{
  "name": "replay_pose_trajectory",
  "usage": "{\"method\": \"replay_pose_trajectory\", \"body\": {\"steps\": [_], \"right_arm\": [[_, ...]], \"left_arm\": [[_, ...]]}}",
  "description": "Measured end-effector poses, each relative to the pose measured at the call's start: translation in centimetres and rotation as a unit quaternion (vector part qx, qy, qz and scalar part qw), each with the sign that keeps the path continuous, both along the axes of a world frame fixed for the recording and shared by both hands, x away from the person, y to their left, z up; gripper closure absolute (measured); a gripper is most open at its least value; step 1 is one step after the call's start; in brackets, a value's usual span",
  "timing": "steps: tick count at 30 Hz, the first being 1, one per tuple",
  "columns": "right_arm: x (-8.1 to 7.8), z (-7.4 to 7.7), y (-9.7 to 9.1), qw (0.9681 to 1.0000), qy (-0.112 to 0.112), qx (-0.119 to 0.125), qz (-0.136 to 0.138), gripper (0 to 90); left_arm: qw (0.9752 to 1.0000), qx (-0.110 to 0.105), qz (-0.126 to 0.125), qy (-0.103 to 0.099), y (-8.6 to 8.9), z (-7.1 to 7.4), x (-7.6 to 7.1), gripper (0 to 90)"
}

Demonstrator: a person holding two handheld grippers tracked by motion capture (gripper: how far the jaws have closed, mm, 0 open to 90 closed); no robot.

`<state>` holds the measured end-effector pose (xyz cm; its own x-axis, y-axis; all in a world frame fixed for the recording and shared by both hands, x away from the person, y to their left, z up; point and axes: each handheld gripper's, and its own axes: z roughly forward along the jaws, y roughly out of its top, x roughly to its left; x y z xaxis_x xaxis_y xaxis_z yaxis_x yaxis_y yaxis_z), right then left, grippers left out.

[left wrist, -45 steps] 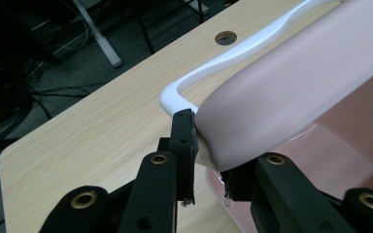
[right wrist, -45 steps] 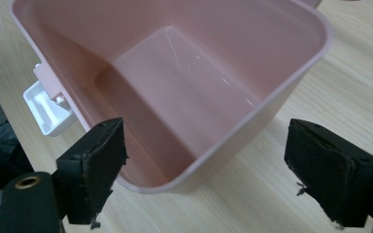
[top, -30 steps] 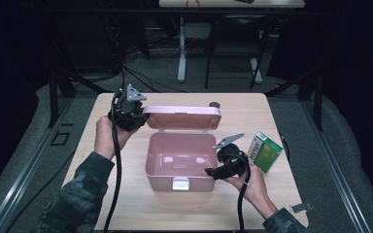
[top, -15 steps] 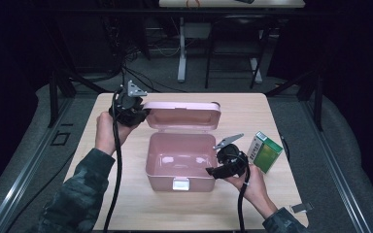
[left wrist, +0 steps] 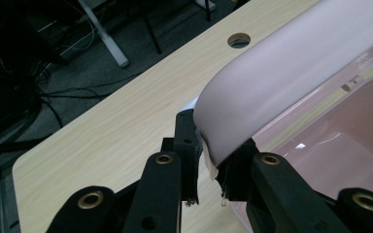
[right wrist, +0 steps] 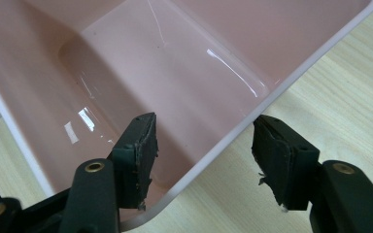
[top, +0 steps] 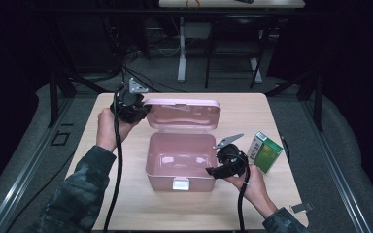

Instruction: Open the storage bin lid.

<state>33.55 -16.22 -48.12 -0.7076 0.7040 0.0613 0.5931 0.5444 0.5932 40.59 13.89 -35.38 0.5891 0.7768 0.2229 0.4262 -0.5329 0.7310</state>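
A pink plastic box stands open and empty in the middle of the table. Its lid is raised at the back. My left gripper is shut on the lid's left corner; the left gripper view has the lid pinched between the pads of that gripper. My right gripper straddles the box's right wall near the front. In the right gripper view one pad is inside the box and the other outside. That gripper is open; its jaws have just closed a little around the wall.
A green carton lies on the table right of the box, just behind my right hand. A small metal piece rests near the front right corner. The tabletop has a round hole behind the lid.
The lid has tipped slightly further up with the left gripper on it. The right hand has stayed at the box's wall.
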Motion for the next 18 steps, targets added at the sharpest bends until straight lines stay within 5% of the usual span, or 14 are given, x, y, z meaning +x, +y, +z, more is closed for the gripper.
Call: {"method": "replay_pose_trajectory", "body": {"steps": [18], "right_arm": [[0.1,0.0,0.0,1.0,0.0,0.001,-0.001,41.6]], "left_arm": [[0.9999,-0.002,0.006,0.009,-0.4,0.0,2.6,79.4]]}}
